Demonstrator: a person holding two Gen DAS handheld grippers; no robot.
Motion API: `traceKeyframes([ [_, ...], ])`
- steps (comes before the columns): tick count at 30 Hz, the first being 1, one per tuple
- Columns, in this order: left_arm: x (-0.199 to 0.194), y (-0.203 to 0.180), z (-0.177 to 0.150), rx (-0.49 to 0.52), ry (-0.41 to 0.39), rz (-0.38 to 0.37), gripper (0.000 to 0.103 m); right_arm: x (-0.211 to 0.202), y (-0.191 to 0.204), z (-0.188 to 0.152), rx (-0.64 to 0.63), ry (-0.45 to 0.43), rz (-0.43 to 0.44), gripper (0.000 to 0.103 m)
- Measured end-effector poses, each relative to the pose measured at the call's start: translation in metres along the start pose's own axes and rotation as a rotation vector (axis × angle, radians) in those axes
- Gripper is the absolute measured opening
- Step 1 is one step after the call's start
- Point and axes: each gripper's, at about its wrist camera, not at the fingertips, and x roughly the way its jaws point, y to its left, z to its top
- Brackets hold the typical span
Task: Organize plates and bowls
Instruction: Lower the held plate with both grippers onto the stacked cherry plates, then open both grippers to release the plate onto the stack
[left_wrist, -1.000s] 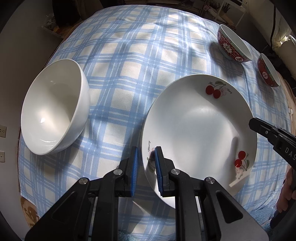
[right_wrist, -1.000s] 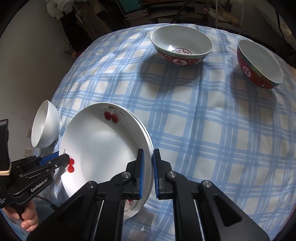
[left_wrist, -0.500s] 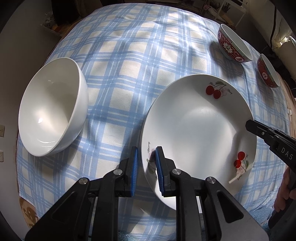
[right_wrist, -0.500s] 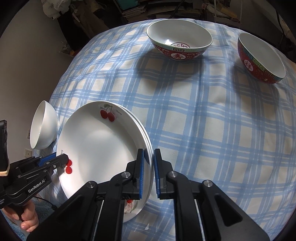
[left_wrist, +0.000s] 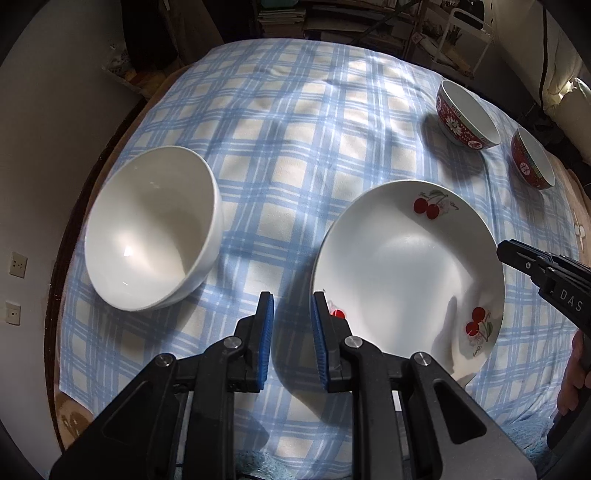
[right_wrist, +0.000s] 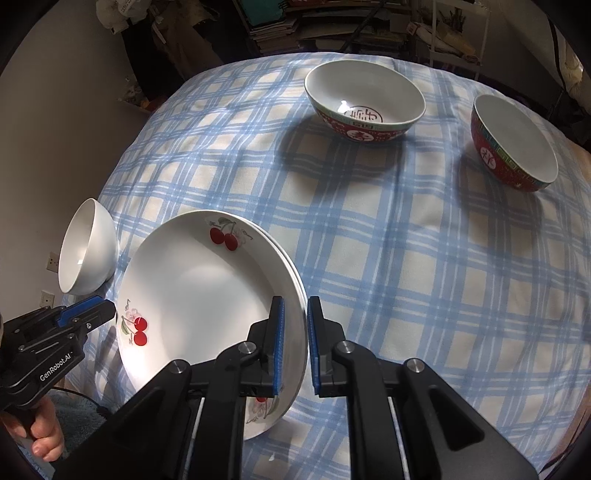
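From your left camera, your left gripper (left_wrist: 291, 325) has its jaws a little apart with nothing between them. They sit just left of the plate stack (left_wrist: 399, 266), so the plates lie free on the tabletop (left_wrist: 295, 129). The white bowl (left_wrist: 151, 229) stands alone to the left, and it has nothing in it. The two red bowls (left_wrist: 465, 118) wait far off on the right, not touching each other. I think the plates are done and the bowls are still left to stack.

From your right camera, your right gripper (right_wrist: 294, 343) has its jaws around the near rim of the plates. There is a small gap, so I cannot tell if they are still pinching. You can see more than one rim in the stack. The top plate has cherry pictures but no food. Both red bowls are empty too.
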Motion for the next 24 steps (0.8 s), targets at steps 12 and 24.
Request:
traceKeyframes([
  [12, -0.05, 0.069, 0.01, -0.119, -0.124, 0.068, 0.074, -0.034, 0.075, 0.023, -0.139, -0.109, 0.042, 0.085],
  [24, -0.043, 0.152, 0.022, -0.292, -0.071, 0.117, 0.081, -0.016, 0.143, 0.047, -0.208, -0.089, 0.132, 0.092],
])
